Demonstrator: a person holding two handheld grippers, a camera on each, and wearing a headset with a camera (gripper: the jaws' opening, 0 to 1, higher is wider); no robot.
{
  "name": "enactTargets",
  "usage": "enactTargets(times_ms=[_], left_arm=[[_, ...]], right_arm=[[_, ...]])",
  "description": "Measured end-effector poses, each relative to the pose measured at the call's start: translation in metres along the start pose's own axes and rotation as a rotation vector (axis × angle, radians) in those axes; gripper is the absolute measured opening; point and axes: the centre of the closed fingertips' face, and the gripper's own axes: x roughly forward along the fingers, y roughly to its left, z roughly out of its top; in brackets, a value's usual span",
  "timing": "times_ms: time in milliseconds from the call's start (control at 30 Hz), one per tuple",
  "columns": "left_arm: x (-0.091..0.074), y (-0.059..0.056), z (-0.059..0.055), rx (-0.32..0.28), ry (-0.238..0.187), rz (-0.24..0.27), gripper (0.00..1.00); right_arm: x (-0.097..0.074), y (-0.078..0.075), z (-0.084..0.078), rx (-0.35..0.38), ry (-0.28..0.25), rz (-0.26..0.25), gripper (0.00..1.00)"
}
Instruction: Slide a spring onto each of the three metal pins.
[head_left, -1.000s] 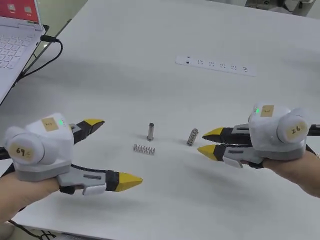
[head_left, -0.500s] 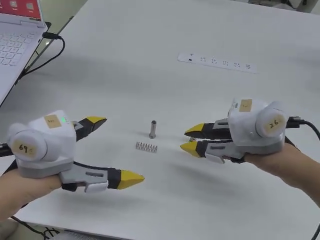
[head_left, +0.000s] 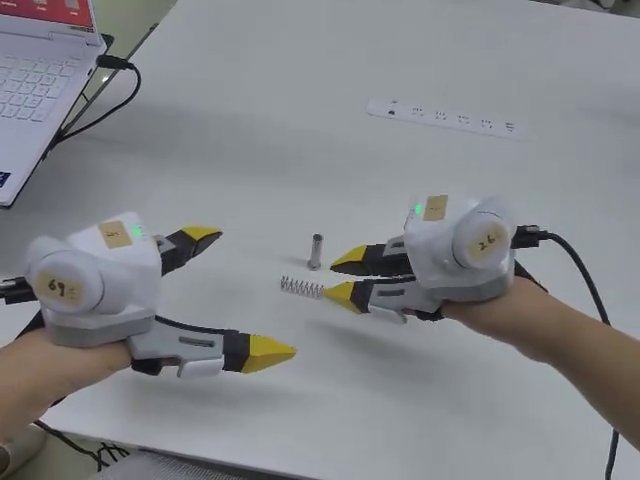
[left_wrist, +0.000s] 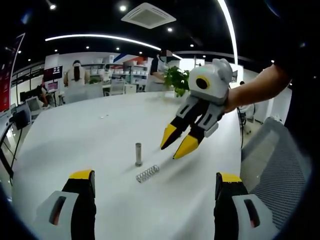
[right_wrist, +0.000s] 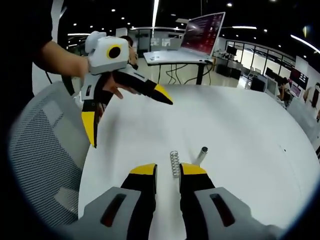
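The step in hand looked like the pick-up of a loose spring (head_left: 300, 288), with no spring on the upright pin (head_left: 316, 250) as yet. Both sat out on the bare white desk (head_left: 300, 150), the spring lying flat on its side and the pin standing just beside it, at about 1 o'clock from it in the head view.

The right tongs (head_left: 341, 277) were narrow, with a slim gap showing between the yellow tips and nothing held in it. They pointed toward 9 o'clock in the head view, and the spring's near end lay just off the lower tip; whether it touched could not be told. In the right gripper view the spring (right_wrist: 174, 163) lay straight ahead at 12 o'clock, in line with the gap of the right tongs (right_wrist: 168, 174), and the pin (right_wrist: 201, 155) stood at 1 o'clock.

The left tongs (head_left: 235, 293) were wide and held nothing, well apart from the work at about 8 o'clock from the spring. In the left gripper view the spring (left_wrist: 147, 173) and the pin (left_wrist: 138, 153) sat ahead at 12 o'clock, with the right tongs (left_wrist: 176, 146) above them at 1 o'clock.

The next move probably called for the right tongs to ease forward over the spring and pinch it across its coils, lightly so it would not flick away, then bring it upright over the pin's top. The left tongs might need to steady the pin.
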Motion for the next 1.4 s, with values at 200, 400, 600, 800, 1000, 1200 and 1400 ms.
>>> enactTargets(times_ms=[200, 400, 600, 800, 1000, 1200, 1400], left_arm=[[-0.002, 0.000, -0.003, -0.003, 0.007, 0.004, 0.98], [-0.004, 0.003, -0.003, -0.005, 0.010, 0.009, 0.97], [-0.005, 0.004, -0.004, -0.005, 0.015, 0.010, 0.97], [-0.007, 0.003, -0.007, -0.012, 0.022, 0.007, 0.97], [-0.008, 0.003, -0.009, -0.012, 0.029, 0.007, 0.97], [-0.008, 0.004, -0.009, -0.015, 0.027, 0.008, 0.97], [-0.008, 0.005, -0.009, -0.015, 0.028, 0.010, 0.97]], right_arm=[[0.009, -0.003, -0.005, -0.010, 0.021, -0.020, 0.12], [0.021, -0.004, -0.019, 0.019, 0.063, -0.016, 0.13], [0.029, -0.008, -0.028, 0.019, 0.102, -0.033, 0.14], [0.035, -0.013, -0.030, 0.035, 0.110, -0.048, 0.14], [0.039, -0.019, -0.029, 0.114, 0.085, -0.059, 0.14], [0.045, -0.017, -0.031, 0.113, 0.089, -0.050, 0.14], [0.047, -0.015, -0.037, 0.080, 0.088, -0.041, 0.09]])
